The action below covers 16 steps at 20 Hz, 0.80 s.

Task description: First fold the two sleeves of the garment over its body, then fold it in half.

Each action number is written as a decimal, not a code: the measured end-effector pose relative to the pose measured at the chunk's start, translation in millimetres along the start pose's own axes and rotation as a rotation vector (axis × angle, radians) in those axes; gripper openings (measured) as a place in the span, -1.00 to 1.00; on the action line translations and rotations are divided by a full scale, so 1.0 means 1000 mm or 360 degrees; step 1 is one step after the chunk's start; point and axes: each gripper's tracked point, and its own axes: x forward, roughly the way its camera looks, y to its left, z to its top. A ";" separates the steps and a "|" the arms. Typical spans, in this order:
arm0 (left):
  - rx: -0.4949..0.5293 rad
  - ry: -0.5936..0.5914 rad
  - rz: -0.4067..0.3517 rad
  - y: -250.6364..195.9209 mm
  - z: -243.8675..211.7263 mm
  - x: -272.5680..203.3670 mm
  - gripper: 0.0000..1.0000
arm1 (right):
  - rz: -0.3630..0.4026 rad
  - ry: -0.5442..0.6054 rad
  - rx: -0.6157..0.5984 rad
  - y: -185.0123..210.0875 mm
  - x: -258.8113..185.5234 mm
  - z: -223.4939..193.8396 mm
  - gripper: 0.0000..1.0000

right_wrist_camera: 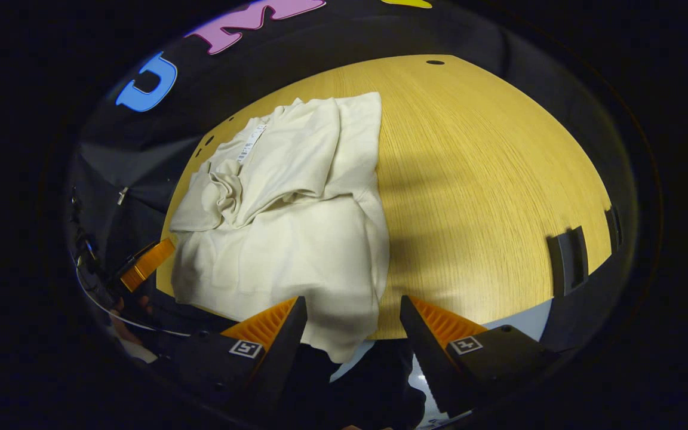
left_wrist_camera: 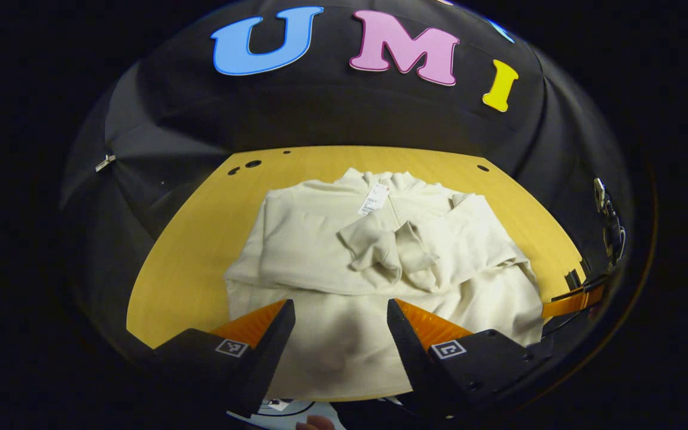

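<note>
A cream garment (left_wrist_camera: 380, 257) lies flat on the yellow wooden table (left_wrist_camera: 200, 239), collar and white tag (left_wrist_camera: 374, 200) at the far side. Both sleeves are folded over the body, and their cuffs (left_wrist_camera: 389, 248) meet bunched at the middle. My left gripper (left_wrist_camera: 339, 319) stands open just above the garment's near hem, nothing between its fingers. In the right gripper view the garment (right_wrist_camera: 296, 227) lies to the left, its hem corner drooping over the table's front edge. My right gripper (right_wrist_camera: 353, 319) is open at that corner, touching nothing. The left gripper (right_wrist_camera: 147, 263) shows beyond the garment's far side.
The bare table top (right_wrist_camera: 487, 179) stretches wide to the right of the garment in the right gripper view. Black clips (right_wrist_camera: 568, 260) sit on its front edge, and small holes (left_wrist_camera: 248, 164) mark the far corners. The right gripper (left_wrist_camera: 577, 298) appears at the table's right edge.
</note>
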 end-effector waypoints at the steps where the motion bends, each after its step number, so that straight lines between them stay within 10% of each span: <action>1: -0.0012 0.0040 0.0008 0.008 -0.011 -0.004 0.90 | -0.0019 0.0006 0.0009 -0.001 0.000 -0.005 0.94; 16: -0.0098 0.0444 0.0099 0.073 -0.102 -0.007 0.91 | -0.0242 0.0079 -0.0061 0.009 0.020 -0.042 0.92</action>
